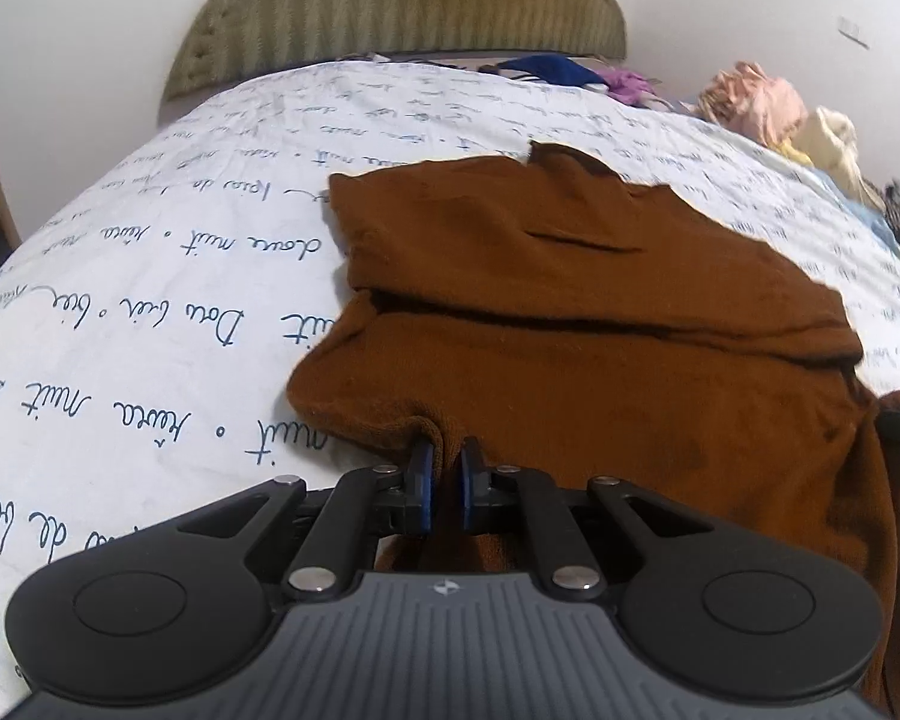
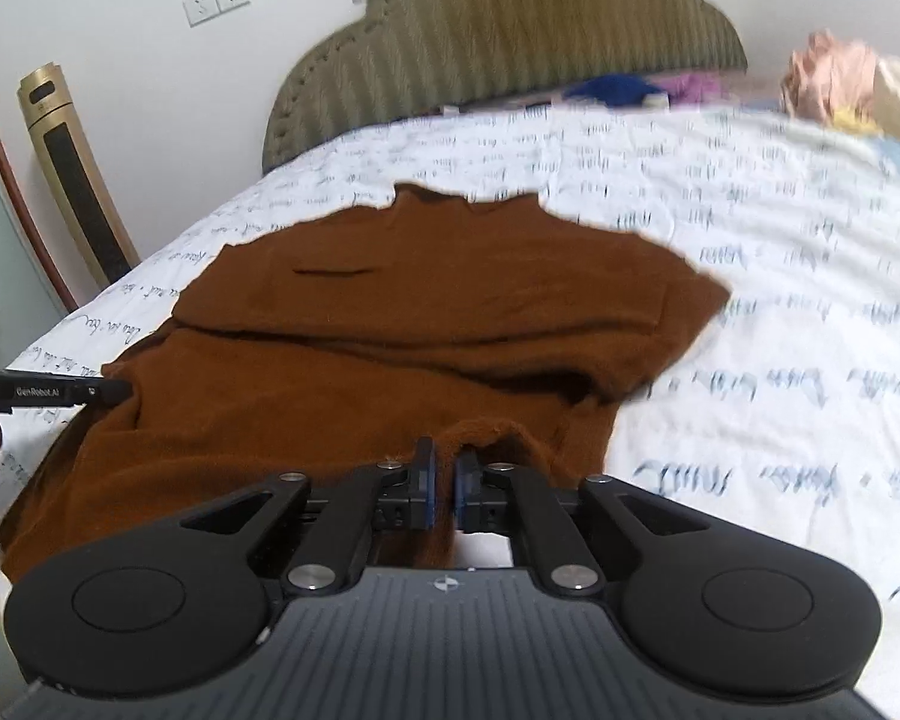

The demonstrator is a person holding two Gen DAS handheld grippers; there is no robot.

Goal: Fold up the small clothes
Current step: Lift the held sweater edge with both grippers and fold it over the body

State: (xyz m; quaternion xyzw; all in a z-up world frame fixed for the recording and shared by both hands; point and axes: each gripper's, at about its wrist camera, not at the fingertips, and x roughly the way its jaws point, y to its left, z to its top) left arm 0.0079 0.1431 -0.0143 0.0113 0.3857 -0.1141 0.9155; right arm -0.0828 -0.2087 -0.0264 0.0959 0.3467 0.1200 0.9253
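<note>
The brown shirt lies on the bed, soft, floppy and light. The left gripper pinches its near edge, and the right gripper pinches the other corner; holding both corners looks best

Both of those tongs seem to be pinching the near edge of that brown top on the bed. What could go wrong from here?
1. Each of the tongs, left and right, pinches only a thin bunch of the brown top's hem, so it may slip out when lifted.
2. The top already lies creased across its middle, so the fold may come out crooked.
3. Its near edge hangs over the edge of the bed and might drag the top off.
</note>
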